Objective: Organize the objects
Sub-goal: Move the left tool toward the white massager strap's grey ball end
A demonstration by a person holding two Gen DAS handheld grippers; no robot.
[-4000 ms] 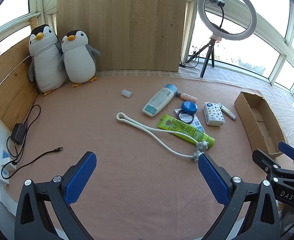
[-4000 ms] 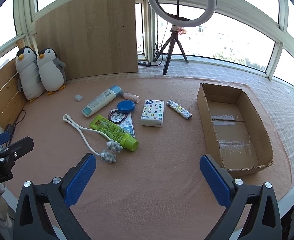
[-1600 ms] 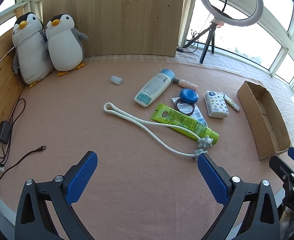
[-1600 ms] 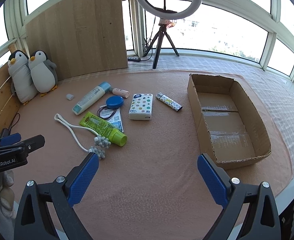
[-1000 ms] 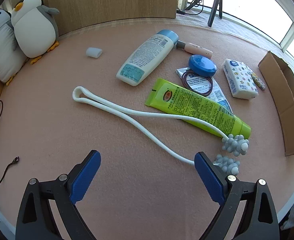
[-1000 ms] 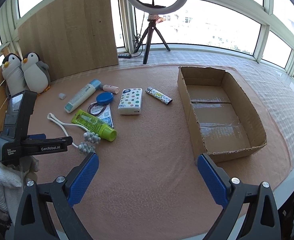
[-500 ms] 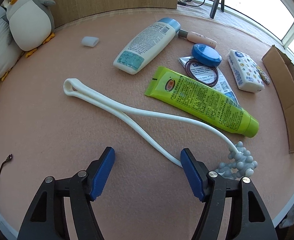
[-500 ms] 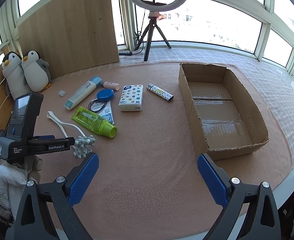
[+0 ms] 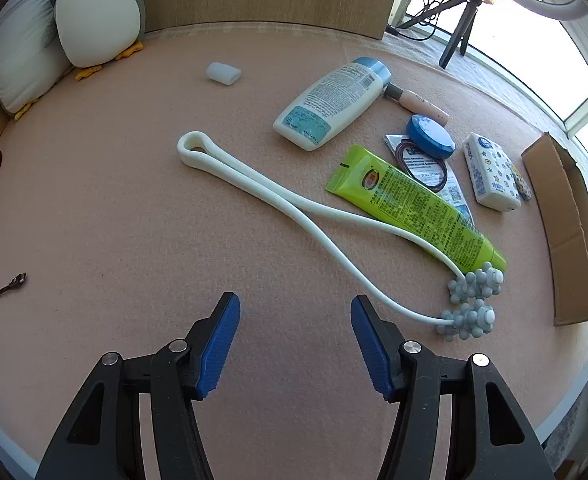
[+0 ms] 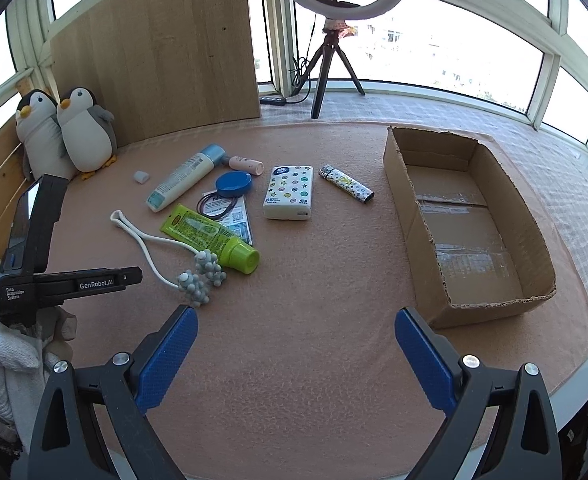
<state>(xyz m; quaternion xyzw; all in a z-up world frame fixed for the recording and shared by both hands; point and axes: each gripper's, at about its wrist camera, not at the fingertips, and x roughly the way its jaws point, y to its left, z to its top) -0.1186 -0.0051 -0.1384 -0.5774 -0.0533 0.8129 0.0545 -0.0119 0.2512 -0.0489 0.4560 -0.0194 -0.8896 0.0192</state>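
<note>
Jaws on the left gripper [image 9: 291, 338] have drawn in to a narrow gap, though they grip nothing; half a second ago they stood wider, and a second ago wider yet. The gripper has also dropped low and close to the massager [image 9: 294, 204], whose near white arm now runs just ahead of the right fingertip. I'd judge a pinch on that arm is the step in hand, the first item bound for the box [image 10: 470, 224], which sits empty at the far right of the mat [image 9: 113, 220].

The right gripper [image 10: 296, 354] hangs back over bare mat, jaws wide apart and empty, much where it was a moment ago.

Room matters here. The massager's far arm lies across the green tube [image 9: 410, 208], and its two knobbed heads [image 9: 470, 300] sit touching the tube's cap, so lifting it could drag the tube along. Left of the massager the mat is open all the way to the penguins [image 9: 93, 12] and a loose cable end [image 9: 13, 282]. The bottle [image 9: 330, 104], blue tin [image 9: 430, 136], tissue pack [image 9: 492, 172] and lighter [image 10: 346, 184] crowd between massager and box; the carry would best go over them. The mat's front edge runs close below both grippers.
</note>
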